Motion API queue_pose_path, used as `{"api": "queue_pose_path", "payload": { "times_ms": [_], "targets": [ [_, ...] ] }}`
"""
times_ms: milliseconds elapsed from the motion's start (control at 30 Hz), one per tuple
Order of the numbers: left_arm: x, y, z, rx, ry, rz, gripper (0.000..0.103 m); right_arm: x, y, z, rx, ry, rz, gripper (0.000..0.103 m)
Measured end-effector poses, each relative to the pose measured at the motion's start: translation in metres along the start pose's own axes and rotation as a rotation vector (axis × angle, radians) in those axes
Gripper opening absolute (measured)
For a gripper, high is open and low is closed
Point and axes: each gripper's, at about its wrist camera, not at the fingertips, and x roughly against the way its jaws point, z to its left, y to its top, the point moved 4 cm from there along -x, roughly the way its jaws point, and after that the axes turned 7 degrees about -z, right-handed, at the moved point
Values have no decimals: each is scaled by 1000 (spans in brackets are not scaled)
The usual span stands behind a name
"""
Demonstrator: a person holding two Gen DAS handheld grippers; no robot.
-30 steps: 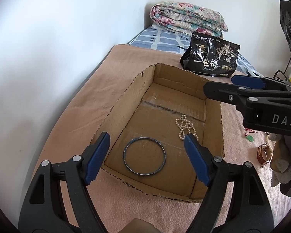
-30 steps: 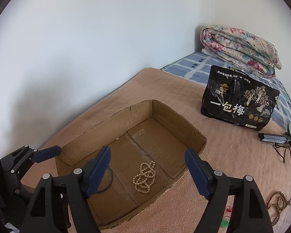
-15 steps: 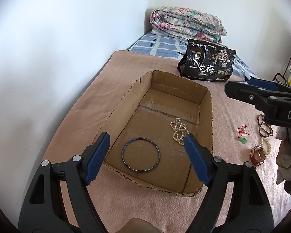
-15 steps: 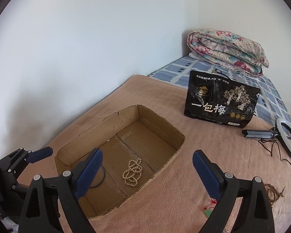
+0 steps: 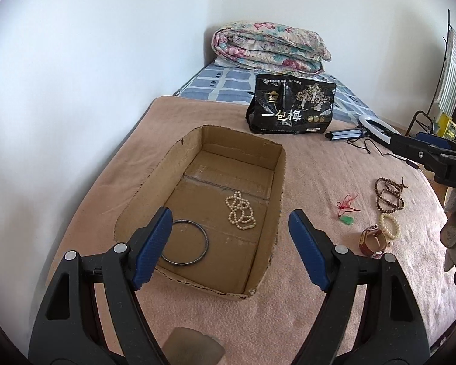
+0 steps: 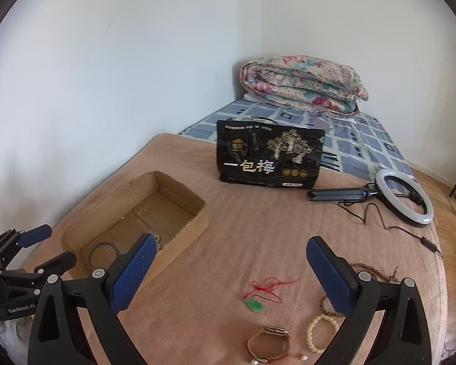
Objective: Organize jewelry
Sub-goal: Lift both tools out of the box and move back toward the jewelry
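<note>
While agape, right tongs (image 6: 228, 273) above jade pendant (image 6: 253, 304).

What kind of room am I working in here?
Most likely a bedroom: the work surface is a bed with a pinkish-brown blanket, a blue checked sheet and a folded floral quilt against the wall.

Left wrist view looks down into cardboard box (image 5: 228, 164); right wrist view faces bed centre, likely farther; both share box.

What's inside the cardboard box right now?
Inside the cardboard box: a dark bangle and a pearl necklace, lying apart. The left fingers hide part of the bangle; the near-right floor hides behind the wall.
</note>
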Motion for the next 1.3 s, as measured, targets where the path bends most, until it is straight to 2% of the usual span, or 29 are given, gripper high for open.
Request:
{"api": "queue_pose_path", "payload": {
  "times_ms": [367,700,900,967,1067,1133,1233,1300],
  "targets": [
    [2,-8,-64,-64,-89,20,81,52,-29,-86,-60,-131,-8,103],
    [-16,-22,-121,-101,-191,81,81,59,-71,-140,-84,-199,75,101],
    [-36,-32,-147,-100,-232,128,80,43,-96,-158,-125,-170,131,91],
    [-47,-37,-153,-94,-238,155,74,35,-104,-159,-129,-152,154,84],
    [-62,-45,-160,-75,-248,193,71,24,-114,-161,-135,-137,183,79],
    [-70,-51,-165,-76,-253,217,64,16,-120,-161,-139,-129,202,76],
    [-82,-59,-174,-83,-267,241,60,3,-127,-161,-146,-111,234,69],
    [-90,-64,-180,-87,-276,260,53,-5,-132,-161,-151,-94,257,62]
  ]
}}
